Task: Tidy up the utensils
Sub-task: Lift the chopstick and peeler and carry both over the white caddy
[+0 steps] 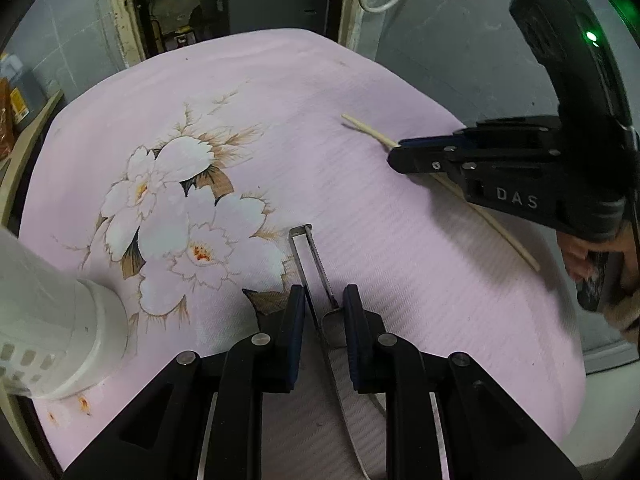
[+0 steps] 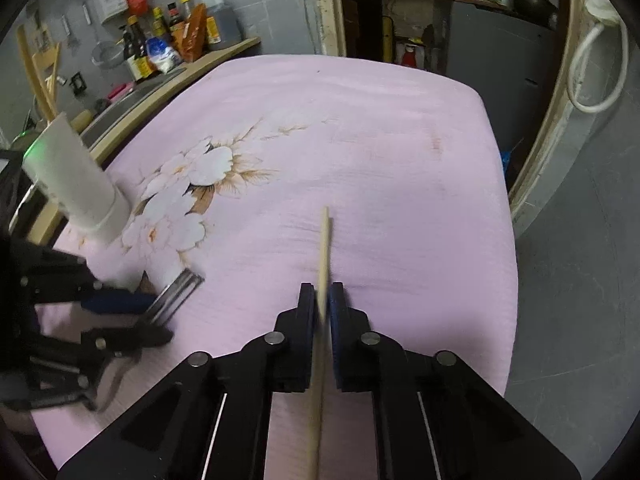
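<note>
in the left wrist view, the left gripper (image 1: 324, 300) sits closest, its two dark fingers parted a little, with the handle of metal tongs (image 1: 310, 264) running between them. whether the pads actually press the tongs cannot be told; there is a visible gap beside the right finger. the tongs lie on a pink cloth with a white flower print (image 1: 280, 120) that covers the bench, their serrated tip pointing away toward the middle. just left of the gripper, a white perforated utensil holder (image 1: 60, 320) lies tipped on its side on the cloth. further out to the right, the right gripper (image 1: 400, 154) is closed around a pale wooden chopstick (image 1: 366, 128), which juts out past the fingertips and also trails back under the gripper body.

in the right wrist view, the right gripper (image 2: 322, 304) has its jaws narrowed onto the chopstick (image 2: 325, 240), which points forward over the cloth (image 2: 380, 140). to the left, the left gripper (image 2: 132, 312) is at the tongs (image 2: 180, 288), with the white holder (image 2: 76, 176) just behind. beyond the bench, a shelf carries bottles and sauce packets (image 2: 168, 36).
</note>
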Action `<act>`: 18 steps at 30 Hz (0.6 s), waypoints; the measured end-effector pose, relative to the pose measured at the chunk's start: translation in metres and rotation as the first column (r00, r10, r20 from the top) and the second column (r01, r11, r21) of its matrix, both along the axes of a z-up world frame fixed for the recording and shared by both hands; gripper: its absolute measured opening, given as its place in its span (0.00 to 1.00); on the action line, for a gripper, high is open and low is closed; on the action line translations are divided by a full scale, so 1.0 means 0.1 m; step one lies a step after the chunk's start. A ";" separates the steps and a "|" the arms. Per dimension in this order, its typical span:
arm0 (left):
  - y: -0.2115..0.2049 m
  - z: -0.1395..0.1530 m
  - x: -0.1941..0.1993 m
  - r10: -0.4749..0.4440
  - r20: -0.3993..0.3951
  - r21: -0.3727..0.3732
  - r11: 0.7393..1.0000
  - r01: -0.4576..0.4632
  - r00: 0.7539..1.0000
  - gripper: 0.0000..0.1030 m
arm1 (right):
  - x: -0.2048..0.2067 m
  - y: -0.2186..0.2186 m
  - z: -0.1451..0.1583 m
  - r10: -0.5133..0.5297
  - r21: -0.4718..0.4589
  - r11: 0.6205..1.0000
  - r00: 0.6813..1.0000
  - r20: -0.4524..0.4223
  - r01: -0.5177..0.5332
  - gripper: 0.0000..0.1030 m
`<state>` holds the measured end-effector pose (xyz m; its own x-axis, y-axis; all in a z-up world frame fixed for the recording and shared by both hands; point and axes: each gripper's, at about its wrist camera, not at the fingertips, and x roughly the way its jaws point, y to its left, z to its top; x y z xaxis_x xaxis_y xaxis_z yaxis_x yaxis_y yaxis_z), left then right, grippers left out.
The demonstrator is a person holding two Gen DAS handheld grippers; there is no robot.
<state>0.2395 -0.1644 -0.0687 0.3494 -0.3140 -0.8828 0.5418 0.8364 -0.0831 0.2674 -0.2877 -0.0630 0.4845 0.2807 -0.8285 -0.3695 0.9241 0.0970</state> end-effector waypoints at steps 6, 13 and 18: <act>0.21 0.04 -0.16 0.059 0.037 -0.120 0.991 -0.054 0.998 0.13 | -0.35 -0.03 0.17 -0.012 0.117 0.993 0.993 0.121 -0.002 0.03; 0.46 0.43 -0.57 0.149 0.283 -0.246 0.966 -0.078 0.947 0.12 | -1.04 0.04 0.48 -0.072 0.199 0.980 0.893 0.444 -0.020 0.03; 0.59 0.72 -0.91 0.221 0.501 -0.310 0.949 -0.065 0.837 0.12 | -1.33 0.17 0.63 -0.118 0.241 0.970 0.780 0.615 -0.043 0.03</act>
